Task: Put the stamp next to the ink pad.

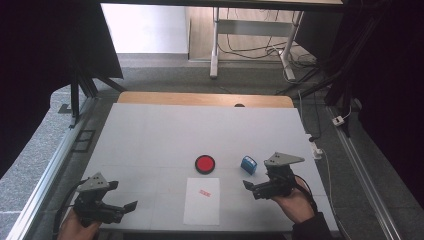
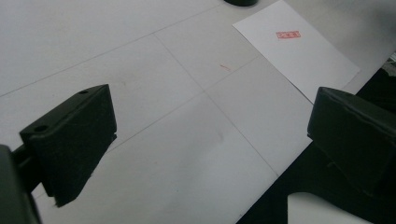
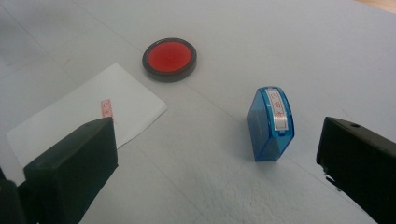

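High view overhead; both gripper views share the paper (image 1: 201,201).

I'm working in what looks like a lab or test room set up for recording: a white-topped table (image 1: 150,130) stands on grey carpet (image 1: 165,77), flanked by aluminium frame rails (image 1: 42,175) and black curtains (image 1: 45,50). Beyond it I see a bare desk frame (image 1: 216,45) with loose cables (image 1: 255,50) trailing across the floor.

stamp mark (image 1: 205,192) illegible, ink pad (image 2: 240,2) cropped
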`<action>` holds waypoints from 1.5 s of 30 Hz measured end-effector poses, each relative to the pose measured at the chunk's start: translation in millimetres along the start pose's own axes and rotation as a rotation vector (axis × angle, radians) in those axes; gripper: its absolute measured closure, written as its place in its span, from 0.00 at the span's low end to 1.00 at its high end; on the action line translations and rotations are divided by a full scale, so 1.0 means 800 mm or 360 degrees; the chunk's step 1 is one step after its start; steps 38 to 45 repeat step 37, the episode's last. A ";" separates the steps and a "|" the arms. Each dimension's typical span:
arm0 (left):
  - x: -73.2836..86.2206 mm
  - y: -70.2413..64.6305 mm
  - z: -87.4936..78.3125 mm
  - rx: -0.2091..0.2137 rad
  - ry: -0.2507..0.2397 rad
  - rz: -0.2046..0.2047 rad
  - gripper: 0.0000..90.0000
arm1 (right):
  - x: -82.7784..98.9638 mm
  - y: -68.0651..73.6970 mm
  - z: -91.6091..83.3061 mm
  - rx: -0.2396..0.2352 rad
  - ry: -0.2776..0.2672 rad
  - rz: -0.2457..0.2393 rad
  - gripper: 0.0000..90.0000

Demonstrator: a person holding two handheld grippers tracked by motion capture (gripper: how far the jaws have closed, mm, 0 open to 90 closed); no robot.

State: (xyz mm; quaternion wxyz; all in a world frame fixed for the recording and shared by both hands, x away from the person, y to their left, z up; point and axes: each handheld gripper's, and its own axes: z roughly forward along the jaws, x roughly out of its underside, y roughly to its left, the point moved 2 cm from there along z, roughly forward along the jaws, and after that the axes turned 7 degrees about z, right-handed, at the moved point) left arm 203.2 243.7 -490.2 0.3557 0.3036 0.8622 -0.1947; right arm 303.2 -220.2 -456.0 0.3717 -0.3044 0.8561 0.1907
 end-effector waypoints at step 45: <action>0.001 0.002 -0.001 0.0002 -0.0013 -0.0038 0.01 | 0.079 -0.017 -0.068 0.0241 0.0009 0.0244 0.00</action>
